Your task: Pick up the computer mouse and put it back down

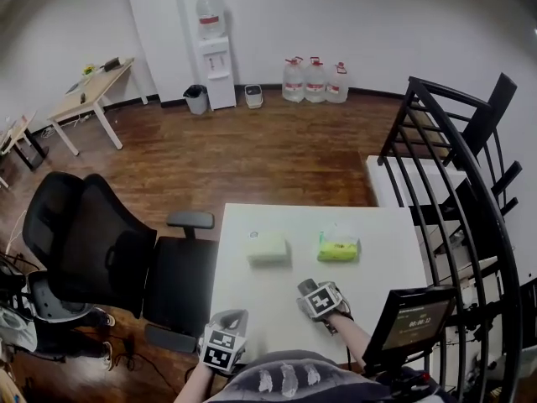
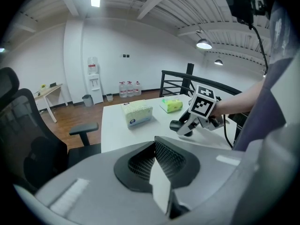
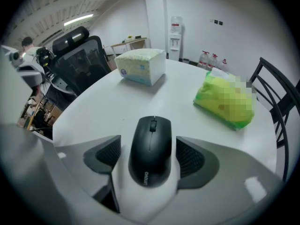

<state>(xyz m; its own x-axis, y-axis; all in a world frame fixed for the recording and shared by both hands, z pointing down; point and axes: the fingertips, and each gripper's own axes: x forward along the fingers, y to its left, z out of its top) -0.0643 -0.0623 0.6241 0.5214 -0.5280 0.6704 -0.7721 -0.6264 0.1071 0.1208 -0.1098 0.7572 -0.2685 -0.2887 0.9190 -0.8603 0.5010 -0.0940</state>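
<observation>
Though matte black, smoothly rounded mouse (image 3: 150, 149)

- Mouse (image 3: 150, 149): black.
- Table (image 1: 252, 309): white.
- Pack (image 1: 338, 247): green.
- Box (image 3: 140, 65): pale yellow, white sides.
- Cube (image 1: 320, 300): black-and-white square markers.
- Chair (image 1: 101, 250): black.
- Floor (image 1: 252, 149): brown wood.
</observation>
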